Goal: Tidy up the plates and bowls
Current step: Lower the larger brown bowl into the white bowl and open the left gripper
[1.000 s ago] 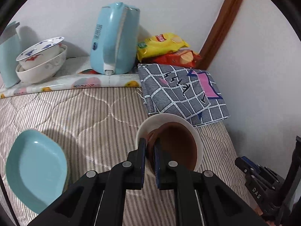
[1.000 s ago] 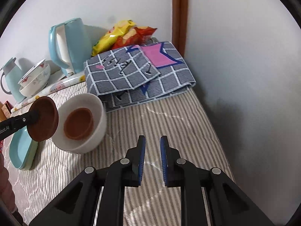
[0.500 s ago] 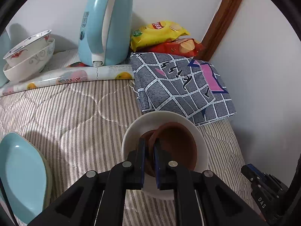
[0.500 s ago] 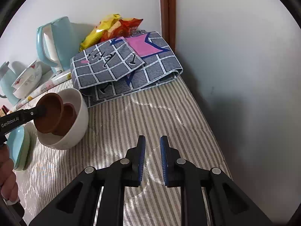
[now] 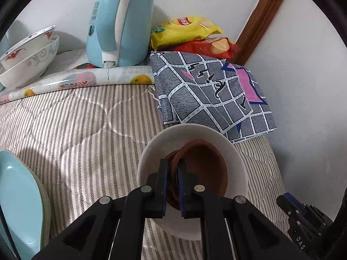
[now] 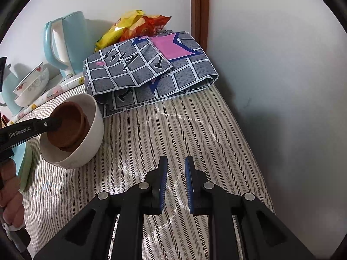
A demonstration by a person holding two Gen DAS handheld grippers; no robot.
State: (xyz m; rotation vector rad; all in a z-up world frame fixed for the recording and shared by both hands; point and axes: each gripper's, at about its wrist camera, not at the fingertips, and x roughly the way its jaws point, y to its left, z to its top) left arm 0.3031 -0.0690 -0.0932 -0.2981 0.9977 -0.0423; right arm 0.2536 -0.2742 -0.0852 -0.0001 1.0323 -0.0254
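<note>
My left gripper [image 5: 172, 162] is shut on the rim of a small brown bowl [image 5: 206, 169]. That bowl sits tilted inside a white bowl [image 5: 195, 127] on the striped bed cover. From the right wrist view, the held brown bowl [image 6: 67, 119] rests on a second brown bowl [image 6: 85, 125] nested in the white bowl [image 6: 91, 138], with the left gripper [image 6: 54, 122] reaching in from the left. My right gripper [image 6: 175, 162] hovers over bare cover to the right of the white bowl, its jaws a little apart with nothing between them.
A light blue plate [image 5: 19, 199] lies at the left. Two stacked patterned bowls [image 5: 28, 58], a blue kettle [image 5: 119, 21] and snack bags [image 5: 186, 32] stand along the back wall. A folded checked cloth [image 5: 212, 93] lies behind the white bowl. A wall bounds the right side.
The left gripper has carried the brown bowl from beside the white bowl down into it, onto the other brown bowl. The right gripper has stayed over the cover.
</note>
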